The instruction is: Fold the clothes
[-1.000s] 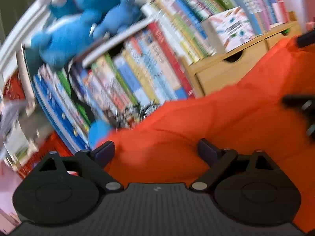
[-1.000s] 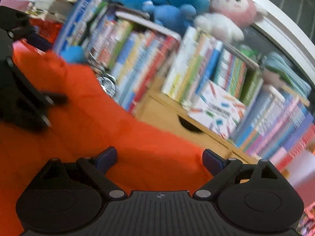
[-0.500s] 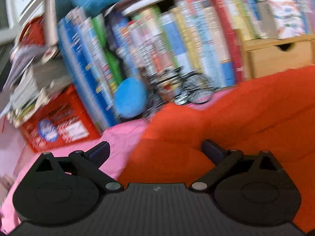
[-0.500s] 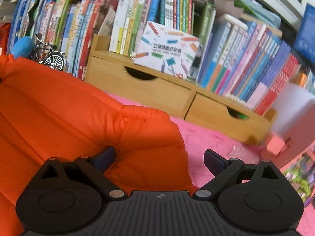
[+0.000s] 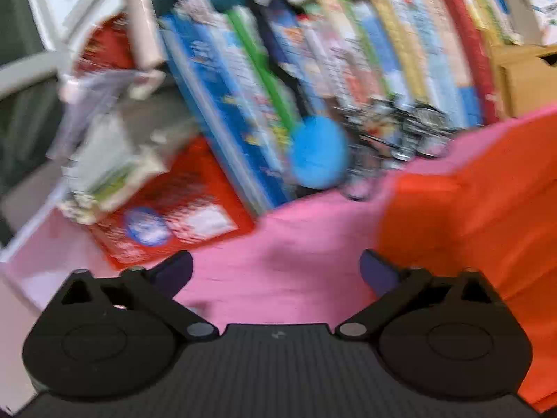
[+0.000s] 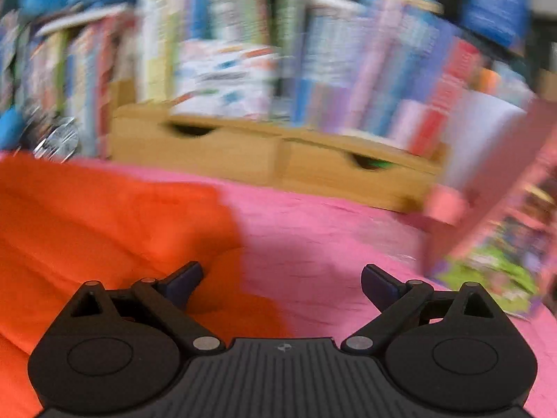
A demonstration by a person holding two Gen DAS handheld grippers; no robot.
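An orange garment (image 6: 104,230) lay spread on the pink tabletop (image 6: 330,244). The left claw (image 5: 275,270), empty, was closing from wide; the right claw (image 6: 282,280) gaped, empty, probably positioning at the blurred cloth edges for a fold.

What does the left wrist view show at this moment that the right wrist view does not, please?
Only the left wrist view shows the red printed box under a leaning stack of papers, and the left gripper, its jaws closing with nothing between them.

Only the right wrist view shows both drawers of the wooden drawer unit, the patterned white box on top of it, and the right gripper, open.

Both show the orange garment on the pink cloth surface, rows of books behind, and the round blue plush object.
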